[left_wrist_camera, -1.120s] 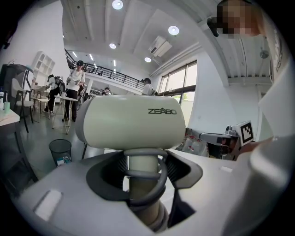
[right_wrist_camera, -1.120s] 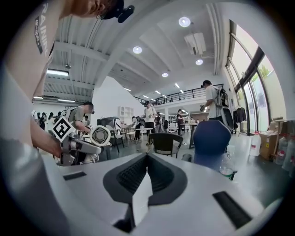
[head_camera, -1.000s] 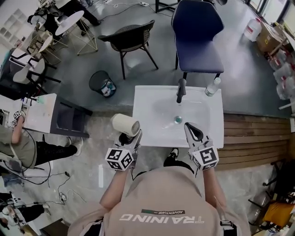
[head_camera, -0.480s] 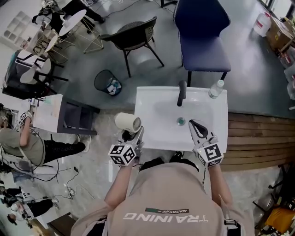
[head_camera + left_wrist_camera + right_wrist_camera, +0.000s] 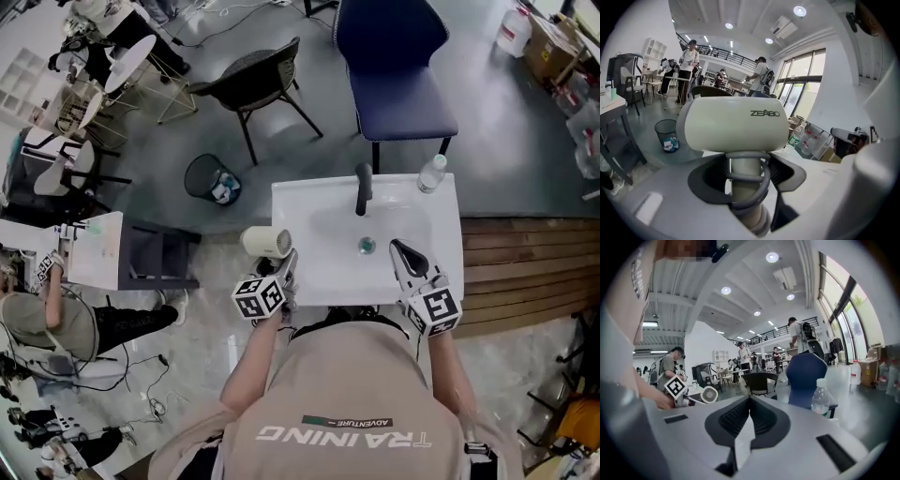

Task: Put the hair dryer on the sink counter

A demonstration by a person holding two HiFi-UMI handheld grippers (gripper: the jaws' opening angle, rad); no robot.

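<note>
A cream hair dryer hangs at the front left corner of the white sink counter. My left gripper is shut on its handle, which has a grey cord coiled round it, and the dryer's body stands upright above the jaws. Over the sink's front right rim, my right gripper is shut with nothing in it. In the right gripper view its jaws meet at the tips, and the hair dryer shows at the left.
A black faucet stands at the back of the basin, a clear water bottle on the back right corner. Behind the sink are a blue chair and a dark chair; a bin is to the left.
My left gripper has brought the hair dryer lower and closer to the sink's front left corner. The right gripper has shifted slightly along the front rim, still shut.
</note>
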